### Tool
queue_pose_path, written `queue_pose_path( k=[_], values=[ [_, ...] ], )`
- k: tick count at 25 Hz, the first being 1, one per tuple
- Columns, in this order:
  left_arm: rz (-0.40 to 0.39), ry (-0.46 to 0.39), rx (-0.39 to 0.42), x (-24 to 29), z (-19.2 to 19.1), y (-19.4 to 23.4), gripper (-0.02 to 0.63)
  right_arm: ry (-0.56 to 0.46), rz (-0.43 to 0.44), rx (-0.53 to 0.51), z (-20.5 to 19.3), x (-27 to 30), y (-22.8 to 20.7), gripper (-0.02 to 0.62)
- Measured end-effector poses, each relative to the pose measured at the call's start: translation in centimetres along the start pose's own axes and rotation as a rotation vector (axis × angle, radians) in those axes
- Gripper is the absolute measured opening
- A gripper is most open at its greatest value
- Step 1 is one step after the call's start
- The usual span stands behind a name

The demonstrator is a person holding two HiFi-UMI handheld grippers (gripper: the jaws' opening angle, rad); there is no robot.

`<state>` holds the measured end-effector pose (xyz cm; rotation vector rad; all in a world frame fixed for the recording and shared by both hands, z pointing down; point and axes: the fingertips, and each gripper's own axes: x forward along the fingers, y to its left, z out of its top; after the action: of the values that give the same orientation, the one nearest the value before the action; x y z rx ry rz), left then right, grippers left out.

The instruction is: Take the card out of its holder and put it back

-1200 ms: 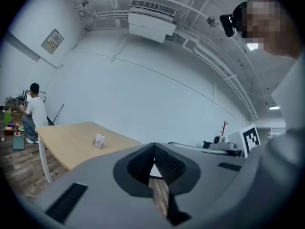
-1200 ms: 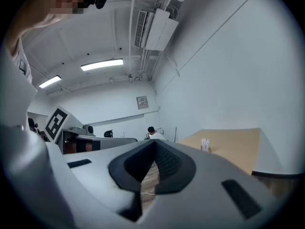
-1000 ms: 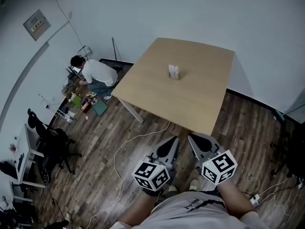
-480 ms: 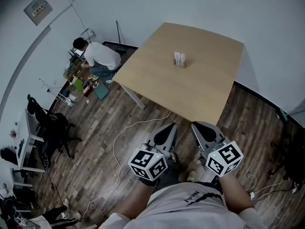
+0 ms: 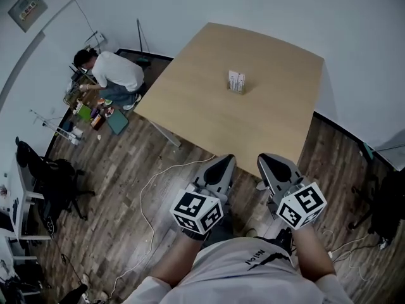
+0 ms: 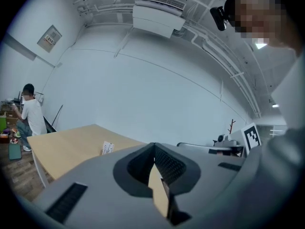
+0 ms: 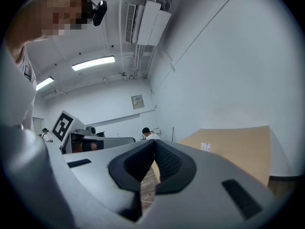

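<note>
A small card holder with a white card (image 5: 235, 82) stands upright near the middle of the light wooden table (image 5: 202, 119). It also appears as the holder (image 6: 107, 148) in the left gripper view and the holder (image 7: 205, 147) in the right gripper view. My left gripper (image 5: 226, 161) and right gripper (image 5: 265, 159) are held side by side over the wooden floor, short of the table's near edge and well apart from the holder. Both are shut with nothing between the jaws, as the left gripper (image 6: 155, 151) and right gripper (image 7: 154, 147) views confirm.
A person in a white shirt (image 5: 111, 71) crouches by clutter at the wall, left of the table. A white cable (image 5: 152, 189) snakes over the floor. An office chair (image 5: 57, 179) stands at far left, and more cables (image 5: 345, 246) lie at right.
The head view has shifted and the table's near edge now sits closer to the grippers. Both grippers stay shut and side by side, slightly farther apart.
</note>
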<state>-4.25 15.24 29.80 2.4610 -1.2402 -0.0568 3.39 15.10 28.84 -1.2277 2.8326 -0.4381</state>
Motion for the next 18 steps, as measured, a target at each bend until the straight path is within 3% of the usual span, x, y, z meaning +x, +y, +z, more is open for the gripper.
queue_pose_path(
  k=[9,18],
  values=[
    [-0.101,0.043,0.017,5.5,2.0,8.6,0.014,-0.013,-0.081,-0.011,0.7,8.8,-3.5,0.014],
    [-0.145,0.088,0.031,13.3,1.4,12.5,0.014,0.024,-0.087,-0.039,0.7,13.9,-11.1,0.014]
  ],
)
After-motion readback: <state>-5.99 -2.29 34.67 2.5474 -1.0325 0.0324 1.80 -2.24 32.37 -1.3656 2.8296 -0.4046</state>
